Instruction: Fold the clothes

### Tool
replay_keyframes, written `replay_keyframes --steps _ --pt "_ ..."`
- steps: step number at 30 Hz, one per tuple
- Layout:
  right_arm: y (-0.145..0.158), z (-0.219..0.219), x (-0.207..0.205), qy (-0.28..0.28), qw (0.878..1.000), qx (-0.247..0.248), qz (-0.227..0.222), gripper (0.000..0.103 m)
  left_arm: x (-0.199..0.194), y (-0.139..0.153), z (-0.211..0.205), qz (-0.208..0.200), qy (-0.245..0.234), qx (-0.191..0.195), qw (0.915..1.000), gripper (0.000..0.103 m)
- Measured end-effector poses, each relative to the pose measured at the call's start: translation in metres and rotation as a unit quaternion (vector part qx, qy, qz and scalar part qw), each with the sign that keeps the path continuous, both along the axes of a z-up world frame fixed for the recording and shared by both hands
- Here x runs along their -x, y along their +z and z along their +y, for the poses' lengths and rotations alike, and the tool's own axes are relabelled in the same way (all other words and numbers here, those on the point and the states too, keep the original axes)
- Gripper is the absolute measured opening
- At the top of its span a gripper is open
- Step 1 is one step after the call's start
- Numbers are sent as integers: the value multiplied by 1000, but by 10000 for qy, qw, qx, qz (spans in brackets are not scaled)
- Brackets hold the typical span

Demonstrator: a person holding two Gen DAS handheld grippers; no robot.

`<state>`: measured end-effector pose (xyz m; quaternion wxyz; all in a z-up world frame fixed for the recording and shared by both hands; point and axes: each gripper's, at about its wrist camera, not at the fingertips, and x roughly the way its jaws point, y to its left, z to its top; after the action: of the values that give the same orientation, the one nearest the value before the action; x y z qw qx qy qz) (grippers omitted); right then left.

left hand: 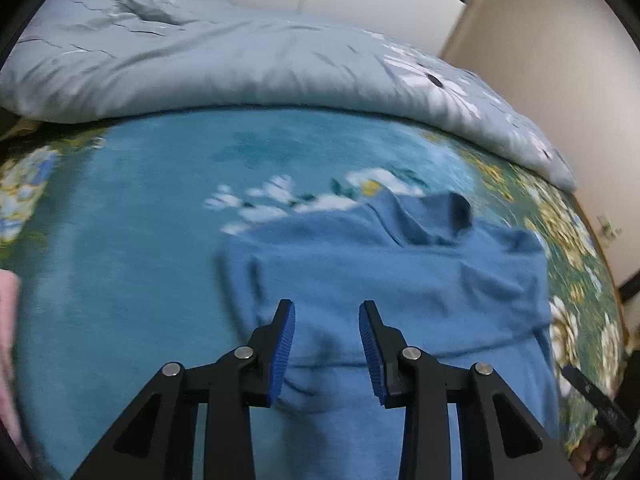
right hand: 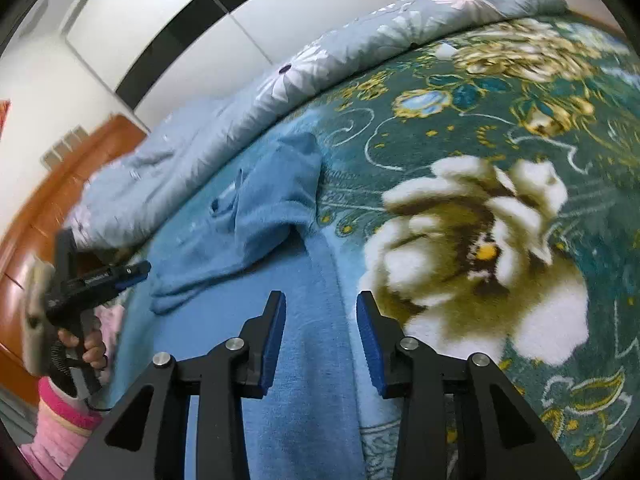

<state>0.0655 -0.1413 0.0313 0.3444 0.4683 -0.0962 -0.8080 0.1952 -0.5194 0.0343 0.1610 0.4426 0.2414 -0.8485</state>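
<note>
Blue garment is lying spread on the bed blanket, rumpled, w/ a folded-up bit near its far edge and a long strip running back toward both cameras. Blanket is showing a plain teal-blue middle and a dark green floral border w/ big white-and-yellow flowers on the right side.

Left hand-held gripper is hovering over the near part of the garment, jaws standing fairly wide, nothing between the blue pads; can't tell if the tips are touching cloth. Right hand-held gripper is hanging over the garment's long strip, right at the edge where it meets the floral border, jaws likewise apart and holding nothing.

In the right wrist view the left hand-held gripper is also showing at far left, gripped by a hand w/ a pink striped sleeve.

Around: a light grey-blue quilt w/ white daisy print is bunching along the far side of the bed, just beyond the garment, bordering the space there. Pink cloth is peeking in at the left edge. White wardrobe doors w/ a black band are standing behind, and an orange-brown wood headboard is sitting at left.
</note>
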Motion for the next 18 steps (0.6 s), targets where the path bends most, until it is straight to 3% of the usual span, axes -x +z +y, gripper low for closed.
replay_keyframes --steps 3,7,10,14,18 --pt "5 -26 10 171 9979 -554 272 38 6 -17 1 -107 27 -159 9998 37" --pt "1 -71 32 400 9844 -1598 625 38 -4 -24 -1 69 102 -404 9991 37" --pt "-6 -87 46 454 9776 -1932 694 38 -10 -28 -4 202 149 -565 9981 37" --pt "-9 -67 59 59 9837 -1745 420 38 -17 -32 -6 374 248 -720 9964 36" --pt "12 -61 44 363 9824 -1743 571 38 -18 -35 -1 468 272 -566 9969 37"
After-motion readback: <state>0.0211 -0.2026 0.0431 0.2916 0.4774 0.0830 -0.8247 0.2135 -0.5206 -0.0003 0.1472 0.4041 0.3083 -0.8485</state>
